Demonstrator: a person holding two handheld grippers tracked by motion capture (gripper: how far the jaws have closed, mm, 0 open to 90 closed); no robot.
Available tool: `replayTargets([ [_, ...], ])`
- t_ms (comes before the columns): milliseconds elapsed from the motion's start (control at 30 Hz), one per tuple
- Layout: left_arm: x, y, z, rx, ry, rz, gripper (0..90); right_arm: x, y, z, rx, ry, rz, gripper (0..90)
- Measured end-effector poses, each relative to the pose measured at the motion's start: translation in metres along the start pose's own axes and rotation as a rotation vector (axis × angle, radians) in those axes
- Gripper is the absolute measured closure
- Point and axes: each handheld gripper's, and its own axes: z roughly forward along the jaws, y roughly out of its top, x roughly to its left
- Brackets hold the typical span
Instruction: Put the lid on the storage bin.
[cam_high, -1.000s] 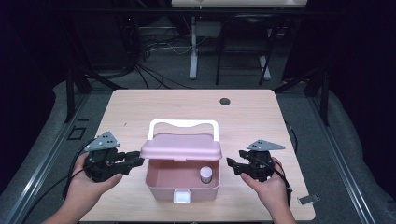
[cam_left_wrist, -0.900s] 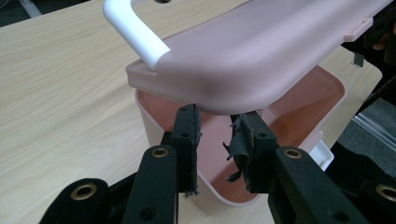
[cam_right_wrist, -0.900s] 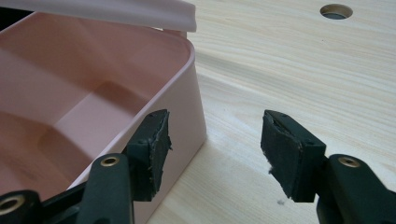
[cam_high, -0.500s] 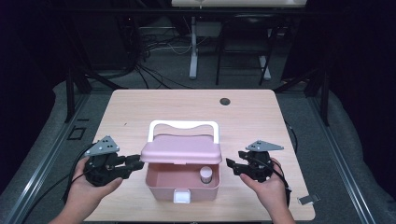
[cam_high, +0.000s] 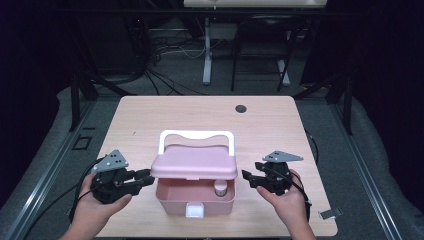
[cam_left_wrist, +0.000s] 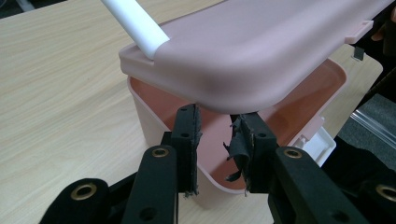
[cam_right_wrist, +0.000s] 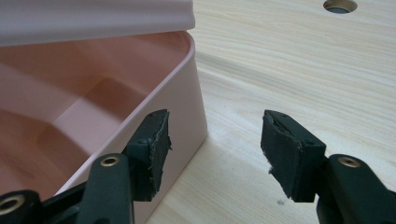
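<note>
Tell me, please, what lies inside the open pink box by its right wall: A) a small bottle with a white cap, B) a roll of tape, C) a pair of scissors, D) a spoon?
A: the high view shows a small white-capped bottle standing inside the pink box, beneath the raised lid.

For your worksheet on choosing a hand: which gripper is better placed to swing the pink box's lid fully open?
Probably the left gripper: its jaws sit right under the lid corner. The right gripper stands open beside the box wall, touching nothing.
</note>
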Motion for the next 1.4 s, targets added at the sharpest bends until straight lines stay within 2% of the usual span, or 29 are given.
replayTargets([
  [267, -0.001, -0.007, 0.003, 0.003, -0.008, -0.018, 71.3, -0.001, -0.001, 0.001, 0.005, 0.0, 0.0, 41.7],
  [433, -0.002, -0.013, 0.006, 0.008, -0.009, -0.006, 71.3, 0.0, -0.002, 0.002, 0.007, 0.001, 0.001, 41.7],
  [733, -0.002, -0.026, 0.012, 0.019, -0.013, -0.018, 71.3, 0.0, -0.002, 0.003, 0.007, 0.002, 0.003, 41.7],
  [1400, -0.002, -0.039, 0.018, 0.036, -0.01, -0.023, 71.4, -0.001, -0.003, 0.003, 0.013, -0.003, 0.007, 41.7],
])
